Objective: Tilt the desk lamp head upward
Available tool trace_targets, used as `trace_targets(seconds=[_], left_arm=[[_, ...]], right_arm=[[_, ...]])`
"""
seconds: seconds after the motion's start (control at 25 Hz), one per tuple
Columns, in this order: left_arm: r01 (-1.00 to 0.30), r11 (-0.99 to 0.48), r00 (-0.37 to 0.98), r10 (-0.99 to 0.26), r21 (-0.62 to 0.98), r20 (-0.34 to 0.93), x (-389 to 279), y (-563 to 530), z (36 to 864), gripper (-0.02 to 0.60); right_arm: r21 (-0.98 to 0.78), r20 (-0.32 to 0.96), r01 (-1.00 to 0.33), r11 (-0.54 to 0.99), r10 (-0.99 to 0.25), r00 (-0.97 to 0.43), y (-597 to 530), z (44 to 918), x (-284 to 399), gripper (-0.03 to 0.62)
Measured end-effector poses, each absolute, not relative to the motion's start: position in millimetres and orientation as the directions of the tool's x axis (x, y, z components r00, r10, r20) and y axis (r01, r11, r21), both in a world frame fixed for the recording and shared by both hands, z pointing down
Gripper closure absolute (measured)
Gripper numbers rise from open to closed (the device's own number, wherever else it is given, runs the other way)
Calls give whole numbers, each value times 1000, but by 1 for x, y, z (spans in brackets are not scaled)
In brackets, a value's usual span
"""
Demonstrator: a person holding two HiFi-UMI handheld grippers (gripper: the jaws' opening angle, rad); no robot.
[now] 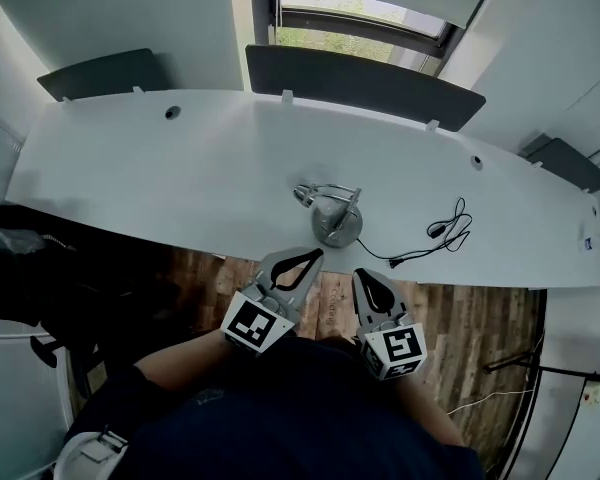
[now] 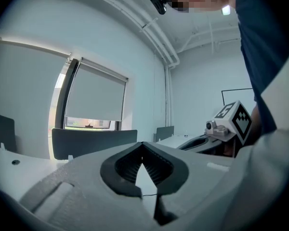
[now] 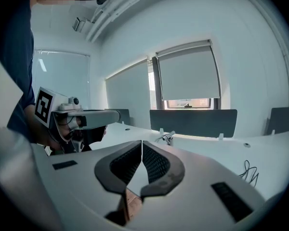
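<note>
A small silver desk lamp point(image 1: 330, 213) stands on its round base near the front edge of the white desk point(image 1: 160, 168). Its head point(image 1: 305, 195) points left and low. The right gripper view shows the lamp point(image 3: 167, 137) small, just beyond the jaws. The lamp's black cord point(image 1: 442, 236) lies coiled to its right. My left gripper point(image 1: 316, 254) and right gripper point(image 1: 361, 274) hover side by side in front of the desk edge, short of the lamp, over wooden floor. Both are shut with nothing in them, which their own views confirm for the left gripper point(image 2: 143, 144) and the right gripper point(image 3: 142, 143).
Dark partition panels point(image 1: 360, 83) line the desk's back edge below a window. Cable holes point(image 1: 172, 112) sit in the desktop. A dark chair point(image 1: 20, 263) stands at the left. A loose white cable point(image 1: 480, 400) lies on the wooden floor at the right.
</note>
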State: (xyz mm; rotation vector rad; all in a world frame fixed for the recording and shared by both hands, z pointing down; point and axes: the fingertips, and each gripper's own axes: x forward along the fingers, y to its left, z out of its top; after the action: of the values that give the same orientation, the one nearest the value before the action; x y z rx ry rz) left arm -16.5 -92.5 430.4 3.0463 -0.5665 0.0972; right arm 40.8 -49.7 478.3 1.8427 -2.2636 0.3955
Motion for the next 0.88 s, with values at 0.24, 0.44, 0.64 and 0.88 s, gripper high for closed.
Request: trace_targets(seconds=[0.24, 0.44, 0.64, 0.88], left_arm=[[-392, -920, 916, -390, 8, 93, 4, -122, 444, 575], [-441, -897, 889, -441, -25, 128, 15, -140, 457, 575], [-519, -844, 813, -536, -134, 226, 20, -173, 497, 575], [-490, -817, 762, -570, -303, 306, 33, -201, 530, 532]], right_arm=[[-93, 332, -970, 223, -912, -241, -85, 491, 62, 582], [-94, 352, -957, 274, -890, -289, -104, 507, 78, 582], [-75, 385, -944, 320, -864, -323, -120, 535, 92, 582], [-70, 418, -940, 334, -846, -332, -146, 560, 105, 526]])
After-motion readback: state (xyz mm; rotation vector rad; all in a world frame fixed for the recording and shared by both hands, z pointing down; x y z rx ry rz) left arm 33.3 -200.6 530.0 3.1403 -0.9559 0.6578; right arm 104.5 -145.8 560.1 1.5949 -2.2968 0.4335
